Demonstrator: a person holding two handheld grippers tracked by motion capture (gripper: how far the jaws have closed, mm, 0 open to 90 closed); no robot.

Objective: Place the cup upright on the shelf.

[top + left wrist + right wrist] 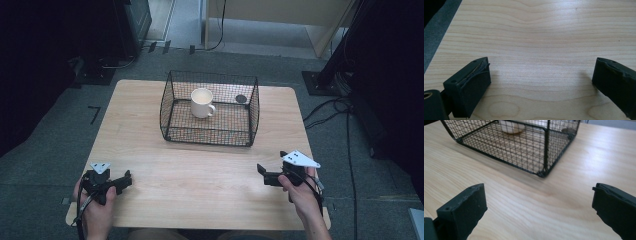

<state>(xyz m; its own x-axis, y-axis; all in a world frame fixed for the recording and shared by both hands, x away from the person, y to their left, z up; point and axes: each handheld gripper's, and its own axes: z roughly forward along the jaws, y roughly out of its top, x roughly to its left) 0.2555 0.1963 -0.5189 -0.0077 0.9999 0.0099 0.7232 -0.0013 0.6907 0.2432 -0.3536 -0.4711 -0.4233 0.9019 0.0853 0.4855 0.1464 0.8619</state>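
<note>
Both tongs spread, empty, on the worktop near side of the wire basket.
White mug stood upright inside basket w/ small dark object, prob. a lid. Right tongs were nearer; best reached over the rim, approx. above mug; left tongs stayed clear.

grey carpet floor surrounds the pale wooden table; black cables trail at right, light wooden furniture at upper centre.
</note>
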